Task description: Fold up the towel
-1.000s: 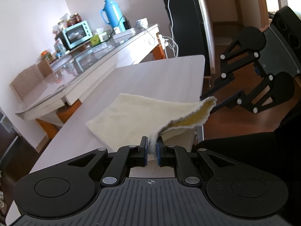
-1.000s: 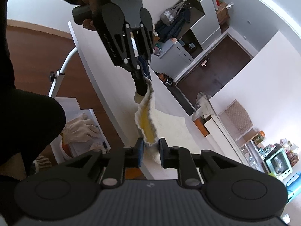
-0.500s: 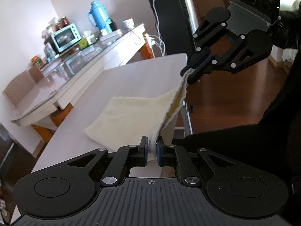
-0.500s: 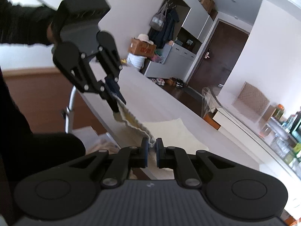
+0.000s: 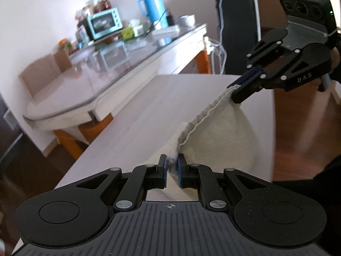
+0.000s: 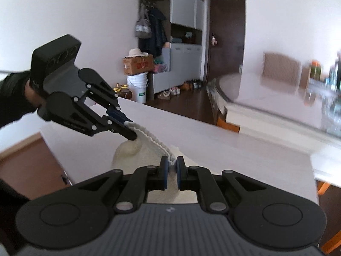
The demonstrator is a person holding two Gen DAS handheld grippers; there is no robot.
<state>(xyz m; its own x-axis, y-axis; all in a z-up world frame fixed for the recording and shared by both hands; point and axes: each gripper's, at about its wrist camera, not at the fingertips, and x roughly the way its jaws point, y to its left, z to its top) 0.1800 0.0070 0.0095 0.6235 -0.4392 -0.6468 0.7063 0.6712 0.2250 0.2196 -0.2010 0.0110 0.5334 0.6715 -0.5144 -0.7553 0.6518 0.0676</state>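
Note:
A cream towel (image 5: 221, 136) hangs lifted above the white table (image 5: 162, 111), its top hem stretched between my two grippers. My left gripper (image 5: 171, 166) is shut on one corner of the towel; it also shows in the right wrist view (image 6: 129, 129). My right gripper (image 6: 171, 167) is shut on the other corner; it also shows in the left wrist view (image 5: 236, 91). The towel (image 6: 147, 147) sags below the hem, and its lower part is hidden behind the gripper bodies.
A second glass-topped table (image 5: 119, 64) stands to the left with a teal toaster oven (image 5: 104, 22), a blue thermos (image 5: 152, 2) and jars. A black cabinet (image 5: 238, 21) stands behind. Wood floor (image 6: 25, 166) lies past the table's near edge.
Both grippers have lifted the towel's corners higher and swung over the table. The towel has left the tabletop and now hangs stretched between them.

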